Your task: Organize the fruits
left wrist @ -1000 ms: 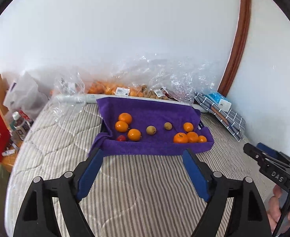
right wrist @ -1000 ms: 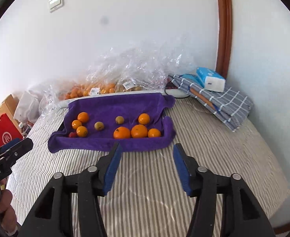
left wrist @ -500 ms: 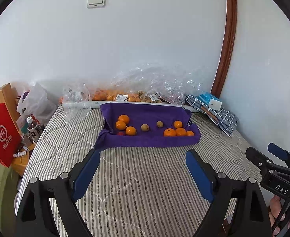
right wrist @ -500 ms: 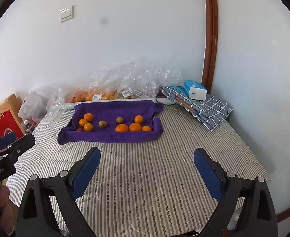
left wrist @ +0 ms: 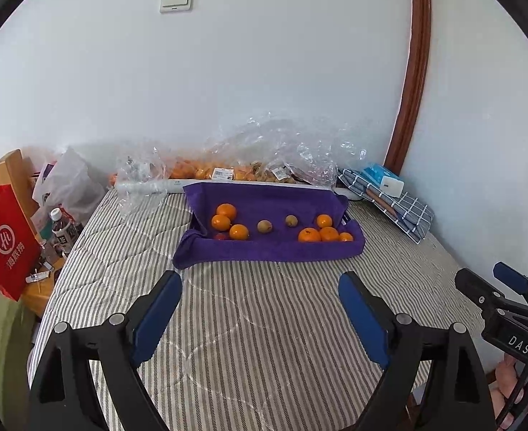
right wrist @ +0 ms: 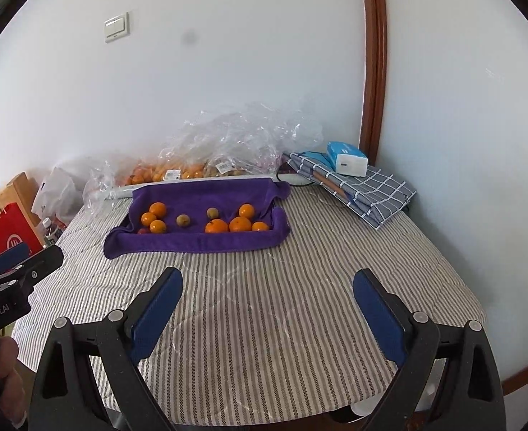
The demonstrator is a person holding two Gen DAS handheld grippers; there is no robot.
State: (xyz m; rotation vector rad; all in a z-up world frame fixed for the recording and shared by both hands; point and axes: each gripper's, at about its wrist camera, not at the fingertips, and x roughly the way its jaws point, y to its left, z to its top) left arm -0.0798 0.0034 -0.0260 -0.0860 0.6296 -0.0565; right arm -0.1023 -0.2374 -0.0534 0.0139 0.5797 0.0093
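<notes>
— What are your tongs doing?

— My left tongs and my right tongs, each black-armed with blue pads, are spread wide with nothing between the pads. Both hang over the near part of the grey-and-white striped quilted bed, well apart from the fruit.

— Where is the fruit?

— Farther off, on the purple towel with upturned edges in the middle of the bed. A cluster of three round oranges and one small red fruit lie at its left end. Two small brownish-green fruits sit apart in the middle. Four more oranges are at the right end, three in a near row touching one another.

— And beyond that?

— Crumpled clear plastic bags holding more orange fruit lie against the white wall. At far right there's a folded grey checked cloth with a blue-and-white box on top; at far left, off the bed, a red paper bag.
</notes>
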